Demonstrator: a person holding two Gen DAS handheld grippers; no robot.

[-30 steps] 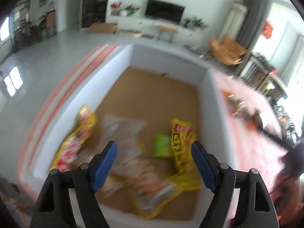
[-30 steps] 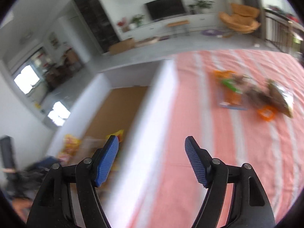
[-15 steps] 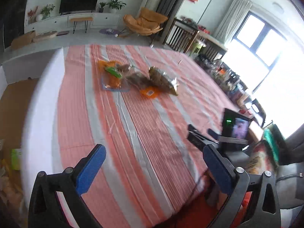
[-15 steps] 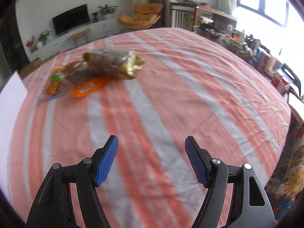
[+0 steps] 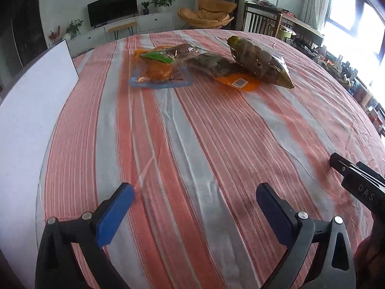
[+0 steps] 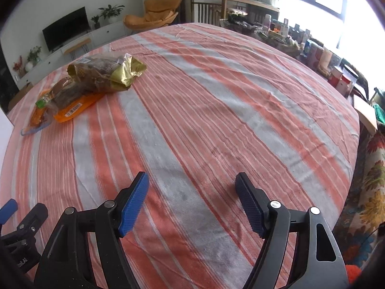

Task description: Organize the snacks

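Note:
Three snack bags lie together at the far side of the striped tablecloth (image 5: 192, 132): a blue-edged bag with a green label (image 5: 160, 68), an orange bag of dark snacks (image 5: 223, 71), and a gold-green bag (image 5: 259, 61) lying partly over it. The right wrist view shows the gold-green bag (image 6: 105, 72), the orange bag (image 6: 72, 101) and the blue-edged bag (image 6: 38, 113) at far left. My left gripper (image 5: 192, 202) is open and empty above the near cloth. My right gripper (image 6: 192, 192) is open and empty, also well short of the bags.
The white wall of a box (image 5: 31, 110) stands along the table's left edge. The right gripper's body (image 5: 358, 183) shows at the right of the left wrist view. Cluttered shelves (image 6: 312, 53) and a floral fabric (image 6: 370, 187) lie past the table's right edge.
Both grippers have swung from the box with snacks over to the table. They now point at the three bags, which appear nearer than half a second ago. Both stay open.

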